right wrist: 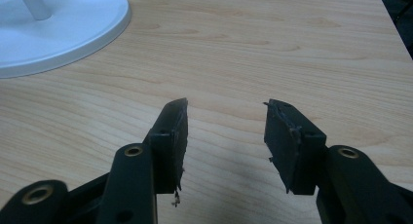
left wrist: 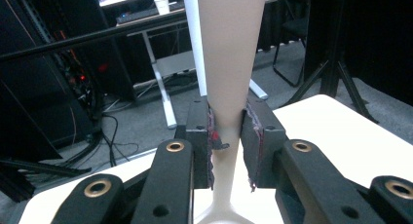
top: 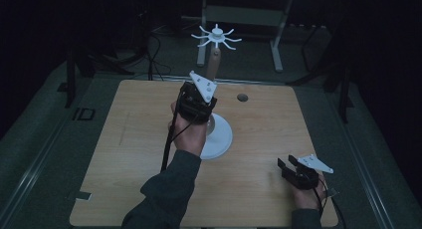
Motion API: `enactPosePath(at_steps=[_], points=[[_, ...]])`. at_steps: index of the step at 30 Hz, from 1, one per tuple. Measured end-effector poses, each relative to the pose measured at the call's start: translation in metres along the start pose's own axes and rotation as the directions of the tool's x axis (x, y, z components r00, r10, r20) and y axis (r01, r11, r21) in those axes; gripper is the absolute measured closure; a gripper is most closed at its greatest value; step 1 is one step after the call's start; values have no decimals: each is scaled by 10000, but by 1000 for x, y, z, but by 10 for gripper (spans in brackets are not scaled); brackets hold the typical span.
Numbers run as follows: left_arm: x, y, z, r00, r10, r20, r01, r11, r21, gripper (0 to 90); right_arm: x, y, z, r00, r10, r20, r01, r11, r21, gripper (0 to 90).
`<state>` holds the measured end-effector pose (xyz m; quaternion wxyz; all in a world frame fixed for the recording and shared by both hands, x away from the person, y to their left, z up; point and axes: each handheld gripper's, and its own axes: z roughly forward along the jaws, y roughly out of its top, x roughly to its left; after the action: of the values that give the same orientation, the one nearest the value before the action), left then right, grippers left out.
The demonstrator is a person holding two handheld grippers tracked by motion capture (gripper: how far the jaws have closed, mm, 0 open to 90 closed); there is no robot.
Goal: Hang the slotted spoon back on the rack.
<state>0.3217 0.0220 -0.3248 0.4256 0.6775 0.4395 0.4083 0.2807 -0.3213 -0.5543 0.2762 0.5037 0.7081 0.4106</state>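
A white stand rises from the middle of the wooden table (top: pixel 134 139). It has a round white base (top: pixel 221 137), a tapered pale post (top: pixel 214 59) and a white spoked top (top: pixel 217 36). My left gripper (top: pixel 205 100) is held level at the post's lower part. In the left gripper view the post (left wrist: pixel 229 63) sits between the pads, with my left gripper (left wrist: pixel 228 124) shut on it. My right gripper (top: pixel 288 163) lies low at the table's near right corner, its jaws apart. In the right gripper view my right gripper (right wrist: pixel 226 121) is open over bare wood, with the base (right wrist: pixel 63 24) off to the far left.
A small dark hole (top: pixel 242 97) marks the table right of the stand. Beyond the far edge stand a grey desk frame (top: pixel 276 45), tripod legs and floor cables (top: pixel 154 59). A paper cup (left wrist: pixel 162 5) sits on a far desk. The surroundings are dark.
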Motion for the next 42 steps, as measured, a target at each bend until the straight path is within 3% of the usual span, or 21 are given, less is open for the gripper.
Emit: enactPosePath(at_steps=[19, 42], points=[[2, 4, 15, 9997, -153, -200, 161, 9990, 420, 749, -1, -1, -1, 10000, 22, 30, -22, 10000, 6, 504], [2, 5, 20, 9996, -187, -203, 198, 9985, 508, 749, 0, -1, -1, 10000, 16, 24, -16, 10000, 30, 504]])
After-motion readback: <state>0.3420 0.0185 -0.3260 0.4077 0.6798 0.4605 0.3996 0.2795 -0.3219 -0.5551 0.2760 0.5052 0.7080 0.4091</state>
